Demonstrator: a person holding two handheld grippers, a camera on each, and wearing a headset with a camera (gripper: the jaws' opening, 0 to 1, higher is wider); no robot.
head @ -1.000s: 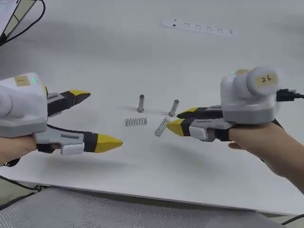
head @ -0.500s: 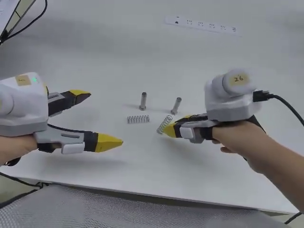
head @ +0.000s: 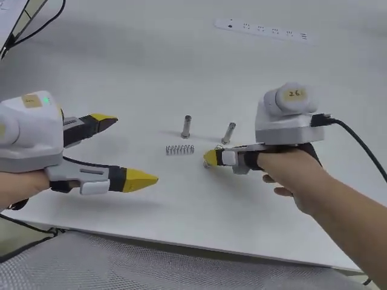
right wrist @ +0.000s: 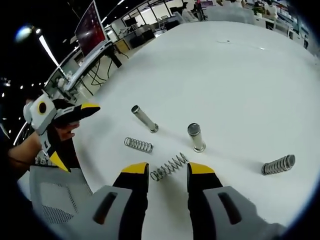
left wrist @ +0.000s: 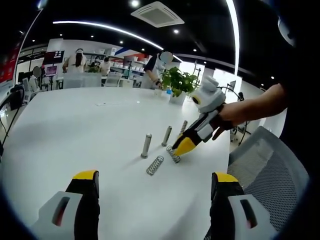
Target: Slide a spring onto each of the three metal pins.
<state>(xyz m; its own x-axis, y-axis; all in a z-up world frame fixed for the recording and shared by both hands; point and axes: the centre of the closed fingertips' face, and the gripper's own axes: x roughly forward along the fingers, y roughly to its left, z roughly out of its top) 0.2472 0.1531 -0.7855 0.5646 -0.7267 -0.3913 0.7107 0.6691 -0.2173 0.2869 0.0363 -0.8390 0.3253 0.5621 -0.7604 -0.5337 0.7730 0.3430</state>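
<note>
My right gripper (right wrist: 167, 169) straddles the small coiled steel spring (right wrist: 174, 164), jaws apart; left gripper (left wrist: 155, 176) gapes too. Pinch mid-coil, lightly; short steel pin (right wrist: 196, 136) at 1 o'clock.

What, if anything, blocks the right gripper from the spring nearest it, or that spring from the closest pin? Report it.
Nothing visible. The right gripper has its jaws open on either side of the spring, and bare table lies between that spring and the nearest upright pin.

Two bare pins (right wrist: 145, 118) (right wrist: 195, 136), one spring-covered pin (right wrist: 278, 164), two loose springs (right wrist: 138, 144) (right wrist: 169, 167).
</note>
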